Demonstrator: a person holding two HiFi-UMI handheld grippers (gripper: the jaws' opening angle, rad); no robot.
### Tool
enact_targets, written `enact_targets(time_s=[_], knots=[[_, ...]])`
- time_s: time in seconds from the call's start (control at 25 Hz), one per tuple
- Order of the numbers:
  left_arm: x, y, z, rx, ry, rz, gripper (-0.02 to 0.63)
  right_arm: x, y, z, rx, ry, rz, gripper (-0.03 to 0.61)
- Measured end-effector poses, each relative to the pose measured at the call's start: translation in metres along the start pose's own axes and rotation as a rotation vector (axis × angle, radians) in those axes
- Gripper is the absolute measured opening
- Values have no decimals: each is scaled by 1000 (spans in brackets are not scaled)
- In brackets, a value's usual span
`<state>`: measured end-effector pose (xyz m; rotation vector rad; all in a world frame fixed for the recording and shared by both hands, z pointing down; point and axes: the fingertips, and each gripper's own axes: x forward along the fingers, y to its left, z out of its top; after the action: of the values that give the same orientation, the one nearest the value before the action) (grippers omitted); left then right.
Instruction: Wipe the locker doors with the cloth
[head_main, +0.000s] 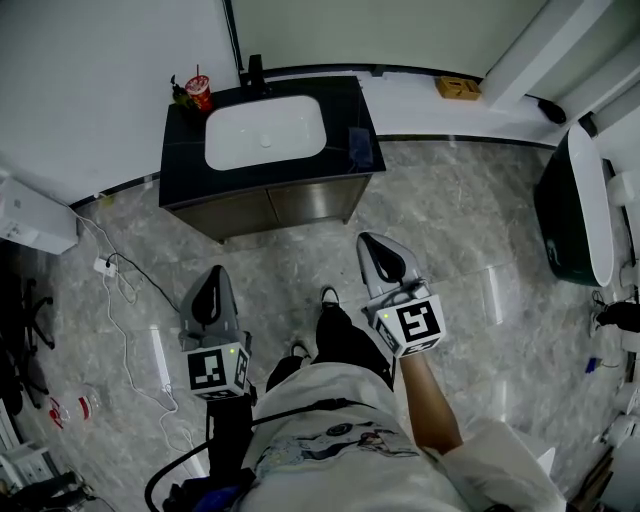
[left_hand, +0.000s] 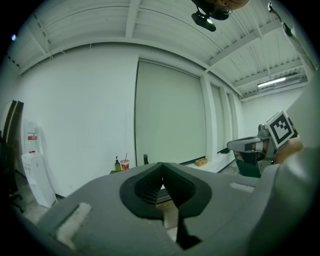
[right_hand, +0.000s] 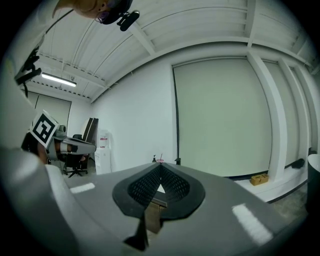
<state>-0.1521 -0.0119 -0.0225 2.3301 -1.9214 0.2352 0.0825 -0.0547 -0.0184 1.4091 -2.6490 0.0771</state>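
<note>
A folded blue cloth (head_main: 360, 147) lies on the right end of a black vanity top (head_main: 190, 150), beside the white sink (head_main: 265, 132). Below the top are the cabinet's brown doors (head_main: 270, 206), both closed. My left gripper (head_main: 214, 272) hangs over the floor in front of the cabinet's left part, shut and empty. To its right, my right gripper (head_main: 368, 240) points at the cabinet's right corner, also shut with nothing in it. In the left gripper view the closed left gripper (left_hand: 161, 164) faces the wall. The right gripper (right_hand: 161, 165) does the same in the right gripper view.
A red cup (head_main: 199, 92) and a green bottle (head_main: 180, 95) stand at the counter's back left, near a black faucet (head_main: 255, 72). A wooden box (head_main: 458, 88) sits on the white ledge. A black bathtub (head_main: 575, 205) is at the right; white cables (head_main: 125, 330) trail on the floor at left.
</note>
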Motion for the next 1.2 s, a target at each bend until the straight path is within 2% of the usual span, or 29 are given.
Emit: enact_targets(time_s=[0.2,0.36,0.48,0.6,0.72,0.96,1.2], knots=[[67,7,4,-1,-20,26,3,55,-40,-8,-3,-3,52,5],[131,6,30,7,-61,30,3,102,-81,2,-18,-9,85,5],[167,-1,52,21,-81,20,3,130,-112,5,-23,12,100,5],[196,-7,54,28,-73,4,3,154,-138,-9,-2,58,103,26],[216,-12,49,29,-55,-11,2,173,-160,-35,28,116,93,38],[246,-16,24,27,2,-32,2,209,-206,-110,131,262,46,60],[264,-19,-3,14,90,-41,3,255,-254,-211,176,459,-4,122]])
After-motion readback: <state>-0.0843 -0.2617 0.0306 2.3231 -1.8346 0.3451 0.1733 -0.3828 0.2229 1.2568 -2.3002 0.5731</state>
